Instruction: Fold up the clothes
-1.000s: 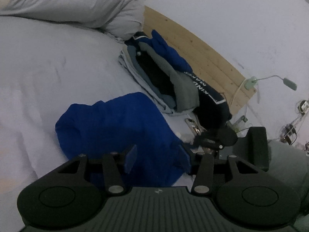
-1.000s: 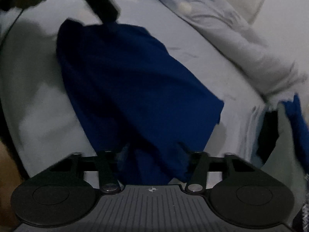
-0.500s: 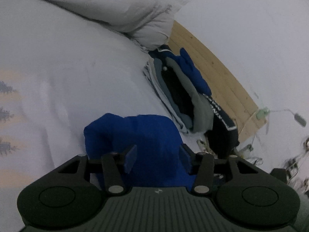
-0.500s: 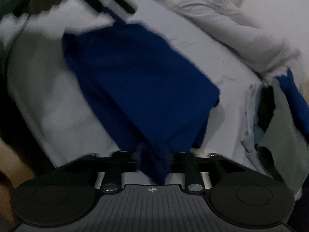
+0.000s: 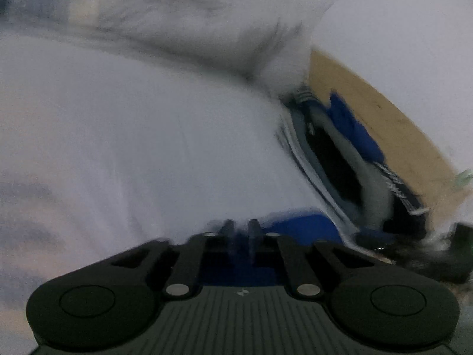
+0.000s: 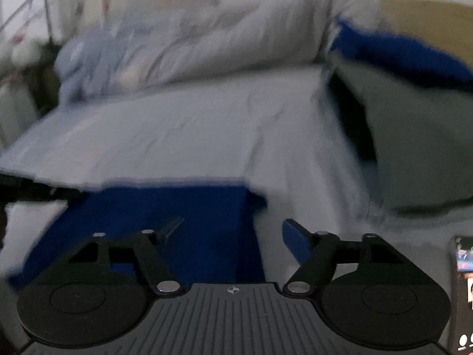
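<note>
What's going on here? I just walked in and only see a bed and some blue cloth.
A person with a handheld gripper in each hand is folding clothes on a bed. The left gripper has its fingers drawn close together right at the blue garment, though blur hides whether it is gripping. The right gripper is open above the same garment, holding nothing. A pile of other clothes lies near the wooden headboard.

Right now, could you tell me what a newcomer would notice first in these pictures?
The blue garment on the white bed, right under the open right gripper. Next, the clothes pile by the wooden headboard, and the left gripper, nearly shut.
</note>
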The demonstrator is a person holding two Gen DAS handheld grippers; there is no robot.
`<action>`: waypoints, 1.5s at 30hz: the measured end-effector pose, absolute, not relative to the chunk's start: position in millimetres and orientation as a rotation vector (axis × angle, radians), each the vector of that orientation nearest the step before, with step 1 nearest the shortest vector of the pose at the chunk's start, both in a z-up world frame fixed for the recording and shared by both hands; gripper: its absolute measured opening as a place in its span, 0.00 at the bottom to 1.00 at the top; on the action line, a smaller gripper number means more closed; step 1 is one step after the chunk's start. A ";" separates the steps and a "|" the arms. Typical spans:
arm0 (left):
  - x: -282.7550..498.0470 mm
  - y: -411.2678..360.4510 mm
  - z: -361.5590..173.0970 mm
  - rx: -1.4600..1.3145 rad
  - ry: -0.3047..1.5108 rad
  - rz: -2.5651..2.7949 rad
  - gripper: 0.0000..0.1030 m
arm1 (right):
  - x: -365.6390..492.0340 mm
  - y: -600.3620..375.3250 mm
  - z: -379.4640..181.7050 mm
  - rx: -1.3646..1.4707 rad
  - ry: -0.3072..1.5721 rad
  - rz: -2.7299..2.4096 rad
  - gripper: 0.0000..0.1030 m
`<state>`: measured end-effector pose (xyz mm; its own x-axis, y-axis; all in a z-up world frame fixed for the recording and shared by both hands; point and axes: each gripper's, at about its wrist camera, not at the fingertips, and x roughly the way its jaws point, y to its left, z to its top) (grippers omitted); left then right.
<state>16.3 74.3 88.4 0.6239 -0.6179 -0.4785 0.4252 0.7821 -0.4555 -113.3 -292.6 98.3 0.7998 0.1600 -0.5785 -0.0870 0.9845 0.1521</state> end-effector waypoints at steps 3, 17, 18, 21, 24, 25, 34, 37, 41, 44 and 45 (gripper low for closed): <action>-0.6 71.4 115.0 -0.394 0.504 -0.570 0.28 | -116.4 -269.6 103.6 0.160 0.483 0.117 0.68; 6.8 -40.3 47.6 -0.194 0.659 -0.295 0.22 | -42.2 -273.5 41.2 0.381 0.478 0.011 0.59; 4.8 -41.1 44.2 -0.150 0.633 -0.290 0.23 | -46.2 -266.0 39.0 0.337 0.477 0.027 0.58; 2.1 -43.8 38.9 -0.089 0.603 -0.249 0.19 | -58.1 -245.9 34.8 0.228 0.472 0.058 0.47; -1.0 -38.3 39.3 -0.098 0.603 -0.225 0.11 | -51.8 -241.0 27.4 0.152 0.513 0.049 0.29; 0.5 -38.9 38.7 -0.101 0.609 -0.216 0.09 | -49.1 -243.5 25.6 0.142 0.530 0.031 0.22; -4.9 -36.5 43.6 -0.046 0.587 -0.182 0.09 | -45.6 -265.5 21.8 0.123 0.584 -0.012 0.00; -8.1 -33.7 48.2 -0.020 0.576 -0.186 0.09 | -48.9 -264.7 22.7 0.097 0.579 -0.034 0.00; -10.9 -29.3 59.4 -0.011 0.570 -0.181 0.07 | -59.9 -267.4 30.6 0.076 0.562 -0.108 0.08; -18.4 -25.0 73.4 -0.016 0.558 -0.173 0.07 | -77.9 -274.5 45.7 0.105 0.544 -0.133 0.08; -21.4 -24.3 78.5 -0.012 0.550 -0.173 0.07 | -85.4 -275.5 51.1 0.113 0.533 -0.123 0.08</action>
<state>-21.4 -24.3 78.5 0.8383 -0.1665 -0.5192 0.1601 0.9854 -0.0577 -85.4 -275.5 51.1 0.8540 -0.0871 -0.5129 0.1458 0.9865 0.0752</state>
